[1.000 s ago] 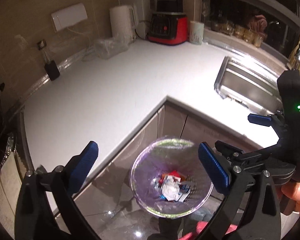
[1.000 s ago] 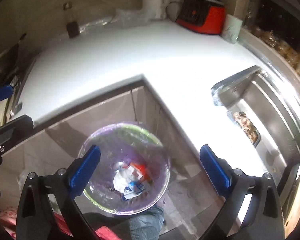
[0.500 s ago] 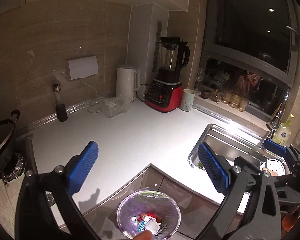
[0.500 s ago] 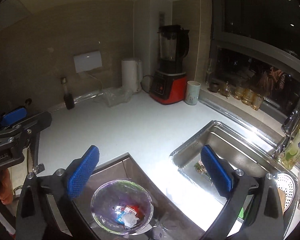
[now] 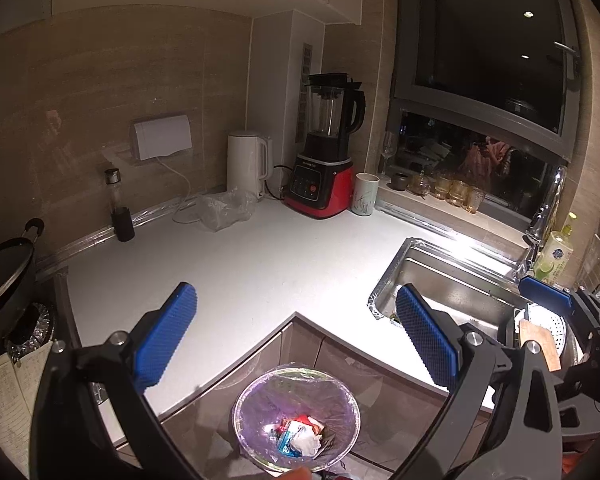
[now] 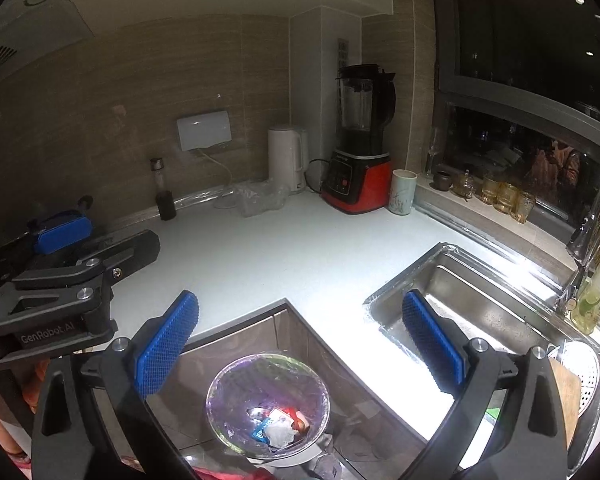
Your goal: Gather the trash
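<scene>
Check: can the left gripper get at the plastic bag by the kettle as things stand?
Probably yes. The left gripper is open and empty, and the counter between it and the bag is bare. The kettle stands behind the bag, not in front.

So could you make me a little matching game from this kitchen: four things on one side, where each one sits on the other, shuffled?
Things:
1. blender
2. trash bin
3. dish soap bottle
4. clear plastic bag

Places:
A. on the floor below the counter corner
B. beside the faucet
C. on the counter in front of the white kettle
D. between the kettle and the pale cup

Pairs: 1-D, 2-A, 3-B, 4-C
</scene>
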The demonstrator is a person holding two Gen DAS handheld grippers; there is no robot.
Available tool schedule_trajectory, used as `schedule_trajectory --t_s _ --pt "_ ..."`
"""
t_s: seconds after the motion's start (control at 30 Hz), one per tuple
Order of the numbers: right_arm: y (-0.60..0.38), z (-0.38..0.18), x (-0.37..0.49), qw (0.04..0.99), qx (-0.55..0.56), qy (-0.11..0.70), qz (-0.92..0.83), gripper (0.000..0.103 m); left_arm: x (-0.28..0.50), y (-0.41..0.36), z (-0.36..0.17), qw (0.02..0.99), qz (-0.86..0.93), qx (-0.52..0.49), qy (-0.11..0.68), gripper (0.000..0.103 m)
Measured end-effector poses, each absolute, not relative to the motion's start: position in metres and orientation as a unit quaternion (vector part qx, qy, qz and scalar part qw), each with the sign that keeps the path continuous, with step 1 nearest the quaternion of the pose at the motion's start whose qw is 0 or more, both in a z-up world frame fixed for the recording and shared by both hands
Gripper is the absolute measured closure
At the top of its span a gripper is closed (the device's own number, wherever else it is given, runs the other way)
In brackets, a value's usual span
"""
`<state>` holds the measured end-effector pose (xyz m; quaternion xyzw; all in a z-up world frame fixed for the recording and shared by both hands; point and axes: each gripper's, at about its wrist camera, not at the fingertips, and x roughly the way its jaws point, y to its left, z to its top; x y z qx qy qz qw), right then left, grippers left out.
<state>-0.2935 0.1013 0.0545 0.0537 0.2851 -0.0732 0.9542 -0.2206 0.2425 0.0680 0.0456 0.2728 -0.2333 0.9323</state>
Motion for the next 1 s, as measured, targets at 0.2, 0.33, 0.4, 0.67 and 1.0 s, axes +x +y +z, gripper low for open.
schedule_trajectory --t_s 0.2,0.33,0.4,0.67,1.0 --pt "0.108 0.046 -0.303 0.953 0.057 0.288 -0.069 0.002 -0.231 0.25 0.062 0.934 -0.221 0.048 0.277 0.007" --pt "0.113 0.043 -0.306 0.953 0.058 0.29 -0.065 0.002 -0.236 0.255 0.059 0.93 -0.226 0.043 0.285 0.007" --pt "0.116 0.043 -0.307 0.954 0.056 0.289 -0.065 0.002 -0.238 0.257 0.058 0.93 -0.229 0.04 0.286 0.007" --pt "0.124 0.044 -0.307 0.954 0.049 0.287 -0.066 0.002 -0.25 0.263 0.062 0.944 -0.209 0.051 0.249 0.007" --pt "0.124 0.042 -0.307 0.953 0.052 0.289 -0.069 0.002 -0.248 0.262 0.062 0.944 -0.211 0.054 0.249 0.007"
